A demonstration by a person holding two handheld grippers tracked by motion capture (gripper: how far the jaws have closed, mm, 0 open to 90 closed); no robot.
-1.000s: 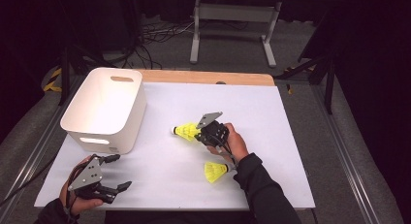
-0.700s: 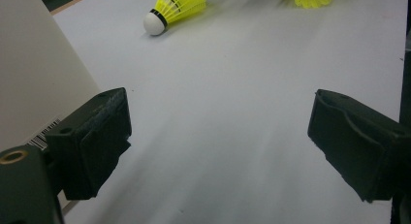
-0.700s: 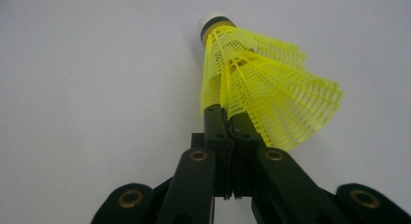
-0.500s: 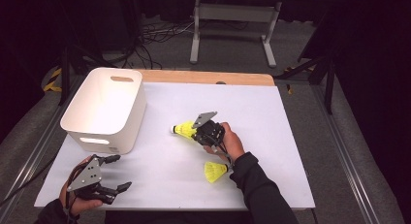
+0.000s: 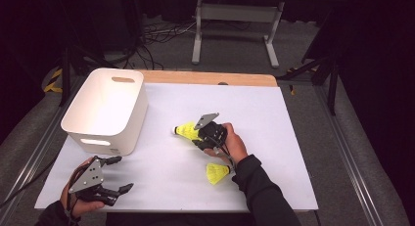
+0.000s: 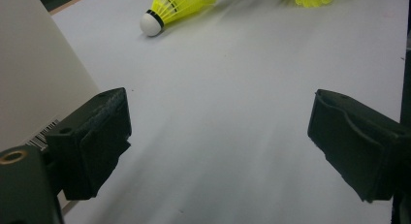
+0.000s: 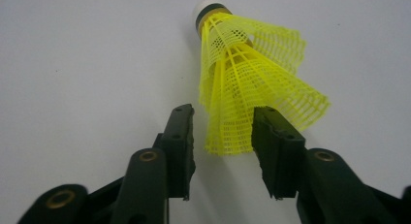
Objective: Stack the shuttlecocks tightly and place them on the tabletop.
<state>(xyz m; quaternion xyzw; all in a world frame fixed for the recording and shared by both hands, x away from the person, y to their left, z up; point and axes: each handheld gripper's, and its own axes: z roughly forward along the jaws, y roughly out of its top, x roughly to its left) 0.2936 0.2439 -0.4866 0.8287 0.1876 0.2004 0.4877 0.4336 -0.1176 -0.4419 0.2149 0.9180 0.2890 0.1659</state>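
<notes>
White sheet-covered table (image 5: 293, 138) is carrying the work, with dark floor, cables and a metal stand beyond its far wooden edge. Taking the white plastic bin with cut-out handles (image 5: 105, 111) as the landmark: the right gripper (image 5: 195, 134) is sitting to the right of the bin, well apart from it, its jaws having just been opening and now standing partly apart around the skirt of a yellow plastic mesh shuttlecock with a white cork tip (image 7: 242, 83); the right pad is lying against the mesh, the left pad is off it, so nothing is being clamped. That shuttlecock is lying on the sheet, tip pointing toward the bin. A second yellow shuttlecock (image 5: 217, 172) is resting further right and nearer the person. The left gripper (image 5: 117, 174) is idling in front of the bin, jaws wide and empty. Judgement: regripping calls for centring both pads on the stiffer part near the cork, closing gently so the skirt is not being crushed. Open sheet between shuttlecock and bin is giving a free path; the bin's rim needs clearing on approach.
</notes>
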